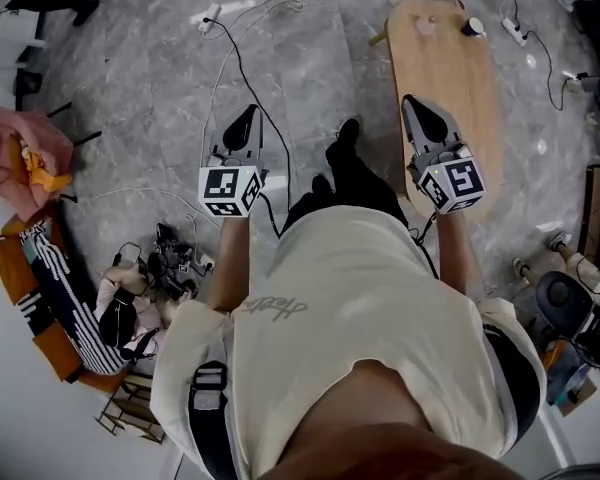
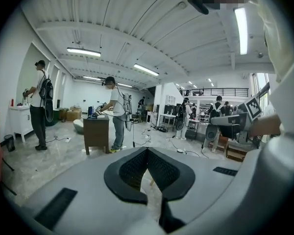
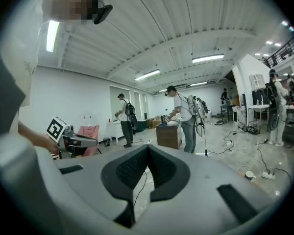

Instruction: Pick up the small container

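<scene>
Floor (image 1: 310, 58): lots of open room ahead of the left fingers (image 2: 132, 170) and around them, so moving is easy there
Table (image 1: 450, 88): long and wooden, under and ahead of the right fingers (image 3: 130, 173); its near round edge is just below them, so coming in too low could bump it
Clothes pile (image 1: 25, 158): far off to the side of the left fingers, not in the way
Cables (image 1: 242, 68): a black one runs on the floor just beside the left fingers; a foot could catch it while walking up to the table
Left fingers: closed, holding nothing, over bare floor, well apart from the table
Right fingers: closed, holding nothing; if they do not open before they get there, they may knock the pot away
Pale round thing (image 1: 423, 25): on the table far ahead of the right fingers; a wide reach could nudge it
Small container (image 1: 472, 27): I think it is the dark little pot, far ahead of the right fingers and a bit to the right, close to the table's far edge; a push could tip it off onto the floor
</scene>
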A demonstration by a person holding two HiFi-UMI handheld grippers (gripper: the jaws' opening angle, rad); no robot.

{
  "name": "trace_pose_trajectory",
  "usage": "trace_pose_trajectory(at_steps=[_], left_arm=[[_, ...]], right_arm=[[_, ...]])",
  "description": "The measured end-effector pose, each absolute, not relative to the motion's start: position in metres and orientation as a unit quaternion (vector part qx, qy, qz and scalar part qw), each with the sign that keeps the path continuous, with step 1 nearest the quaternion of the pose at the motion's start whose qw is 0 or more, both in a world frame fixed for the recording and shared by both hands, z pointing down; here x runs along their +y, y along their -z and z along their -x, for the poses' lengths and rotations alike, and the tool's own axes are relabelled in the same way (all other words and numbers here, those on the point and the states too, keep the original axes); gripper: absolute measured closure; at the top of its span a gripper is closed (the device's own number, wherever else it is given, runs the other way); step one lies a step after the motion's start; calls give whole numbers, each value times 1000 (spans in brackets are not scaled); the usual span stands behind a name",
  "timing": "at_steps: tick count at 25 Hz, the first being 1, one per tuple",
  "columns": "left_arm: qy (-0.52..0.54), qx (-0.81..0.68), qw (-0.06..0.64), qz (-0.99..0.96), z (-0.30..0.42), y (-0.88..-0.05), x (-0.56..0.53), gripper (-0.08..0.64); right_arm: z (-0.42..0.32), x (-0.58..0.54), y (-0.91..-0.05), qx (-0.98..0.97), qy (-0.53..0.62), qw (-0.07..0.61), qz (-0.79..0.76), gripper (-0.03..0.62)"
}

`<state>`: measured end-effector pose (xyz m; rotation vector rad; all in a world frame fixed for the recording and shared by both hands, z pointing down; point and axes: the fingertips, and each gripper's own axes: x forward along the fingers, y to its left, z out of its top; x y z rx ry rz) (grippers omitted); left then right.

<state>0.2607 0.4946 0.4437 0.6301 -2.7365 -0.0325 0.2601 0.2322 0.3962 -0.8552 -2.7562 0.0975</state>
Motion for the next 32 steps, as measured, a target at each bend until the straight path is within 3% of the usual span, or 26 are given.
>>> trace_pose_trajectory(at_steps=[8,16,24,32], left_arm=[[-24,-958,169,-231,-147,-422,460,555],[5,-954,108,-278,-29,-357,373,555],[-55,-943,139,-297,5,-388,332,555],[-40,-935,167,-310,45,-400,345,555]], right_arm=[[-146,205,-382,-950,-58,84,294,598],[-62,108,-396,-964,-72,74,246,597],[-20,64,-426,-966,-101,89,220,597],[15,75,-433,-966,-81,109,221,597]])
